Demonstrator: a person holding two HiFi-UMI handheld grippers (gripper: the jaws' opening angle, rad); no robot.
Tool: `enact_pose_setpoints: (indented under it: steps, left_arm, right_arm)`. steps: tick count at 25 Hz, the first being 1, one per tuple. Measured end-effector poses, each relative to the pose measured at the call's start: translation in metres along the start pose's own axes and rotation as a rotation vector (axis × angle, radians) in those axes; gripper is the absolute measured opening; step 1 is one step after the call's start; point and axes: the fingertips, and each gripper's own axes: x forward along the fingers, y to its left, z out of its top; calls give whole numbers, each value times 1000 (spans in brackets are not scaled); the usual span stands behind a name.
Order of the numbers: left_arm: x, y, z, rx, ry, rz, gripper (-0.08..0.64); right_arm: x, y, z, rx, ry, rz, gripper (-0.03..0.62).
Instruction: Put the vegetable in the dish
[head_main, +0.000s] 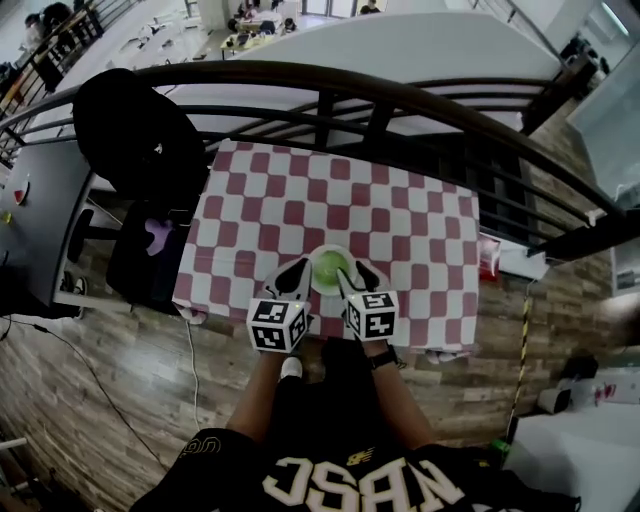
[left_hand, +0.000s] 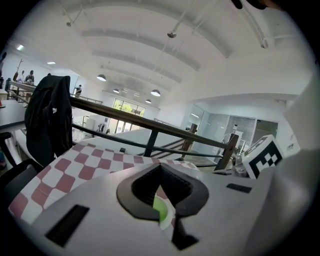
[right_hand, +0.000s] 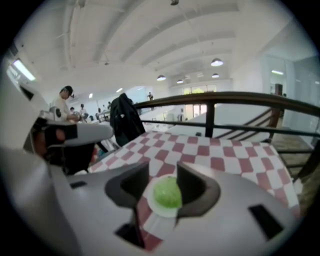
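Observation:
On the red-and-white checked tablecloth stands a small white dish, close to the near edge. A round green vegetable lies in it. My left gripper rests at the dish's left rim; in its own view the jaw tips meet, and a sliver of vegetable shows behind them. My right gripper is at the dish's right rim. Its jaws stand apart, not touching the vegetable, which sits in the dish just beyond the gap.
A black metal railing runs along the table's far side. A black jacket hangs over a chair at the left, with a purple object on the seat below. A red item hangs off the table's right edge. Wooden floor surrounds the table.

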Motion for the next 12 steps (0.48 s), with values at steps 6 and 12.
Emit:
enact_pose_setpoints:
  steps: [6,12]
  left_arm:
    - [-27,-36,52,139,-109,-64,18]
    - [-69,-73,106,269,-276,-115,18]
  right_arm:
    - [-68,30,57,-8,-246,-50,30]
    - [-141,41,106,-35,-458,-160,15]
